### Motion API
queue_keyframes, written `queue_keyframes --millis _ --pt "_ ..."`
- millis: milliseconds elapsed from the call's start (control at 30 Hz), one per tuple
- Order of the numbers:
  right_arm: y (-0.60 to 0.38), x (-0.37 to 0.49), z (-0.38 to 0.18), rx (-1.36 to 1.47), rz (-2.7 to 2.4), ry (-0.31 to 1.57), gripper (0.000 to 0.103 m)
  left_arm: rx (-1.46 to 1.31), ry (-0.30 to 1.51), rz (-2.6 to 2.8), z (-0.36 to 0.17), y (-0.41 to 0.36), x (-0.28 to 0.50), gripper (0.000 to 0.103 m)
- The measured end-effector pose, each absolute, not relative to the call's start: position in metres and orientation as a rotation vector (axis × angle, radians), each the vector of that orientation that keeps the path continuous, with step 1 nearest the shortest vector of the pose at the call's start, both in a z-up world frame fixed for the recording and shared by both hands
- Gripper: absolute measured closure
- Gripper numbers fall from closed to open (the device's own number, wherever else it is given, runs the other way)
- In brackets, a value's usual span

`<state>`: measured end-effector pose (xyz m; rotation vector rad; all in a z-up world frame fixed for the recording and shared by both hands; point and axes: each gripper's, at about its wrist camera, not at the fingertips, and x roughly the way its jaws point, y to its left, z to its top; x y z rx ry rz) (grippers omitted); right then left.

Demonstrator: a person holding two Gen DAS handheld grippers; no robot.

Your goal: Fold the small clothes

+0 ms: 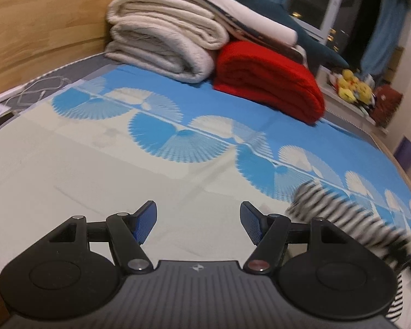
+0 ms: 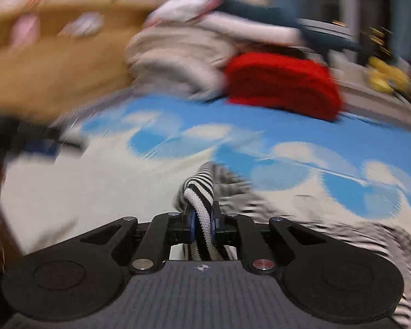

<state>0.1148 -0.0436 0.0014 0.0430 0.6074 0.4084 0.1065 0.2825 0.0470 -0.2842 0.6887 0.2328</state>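
The right hand-held gripper is closed tight on a black-and-white striped garment. Its 2 blue pads pinch a thick white-edged fold of the cloth, which rises just past the fingertips and then trails off to the right, low over the bed sheet. More of the striped cloth hangs beside the gripper body at the lower right of that view, heavily blurred.

The left hand-held gripper stands wide open above the cream part of the sheet, nothing between its fingers. In its view the striped garment shows at the near right of the bed, just right of the gripper's right finger, smeared by motion.

The bed carries a sheet that is cream on the near side and blue on the far side, with a band of fan shapes running across between them. At the far edge of the bed, against a wooden headboard, sits a stack of folded beige blankets, and a folded red blanket touches it on the right. White and dark teal bedding lies on top of both. Beyond the bed's far right corner, yellow soft toys sit on a ledge under a window with blue curtains.
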Motion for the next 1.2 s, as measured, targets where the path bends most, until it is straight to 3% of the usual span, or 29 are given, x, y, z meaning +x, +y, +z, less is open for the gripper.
queue_keyframes --millis 233,400,500,567,700,867,1100,1200 --pt "-0.247 0.091 -0.024 0.420 -0.112 0.642 0.094 -0.290 0.706 0.165 0.044 0.240 0.132 0.031" --pt "-0.334 0.081 -0.089 0.513 -0.398 0.932 0.096 -0.227 0.739 0.120 0.039 0.202 0.153 0.031" --pt "-0.368 0.073 -0.086 0.596 -0.397 0.933 0.093 -0.157 0.749 0.085 0.035 0.178 0.159 0.030" --pt "-0.377 0.076 -0.066 0.556 -0.350 0.858 0.084 -0.108 0.755 0.066 0.032 0.166 0.163 0.030" --pt "-0.388 0.109 -0.033 0.526 -0.057 0.789 0.082 -0.060 0.783 0.051 0.023 0.152 0.169 0.030" --pt "-0.368 0.181 -0.032 0.483 0.292 0.859 0.058 -0.050 0.814 0.070 0.015 0.149 0.169 0.030" --pt "-0.351 0.235 -0.109 0.641 0.349 1.082 0.055 0.003 0.838 0.092 0.009 0.136 0.153 0.030" --pt "-0.334 0.234 -0.114 0.611 0.369 1.134 0.054 0.008 0.871 0.084 0.000 0.121 0.146 0.030"
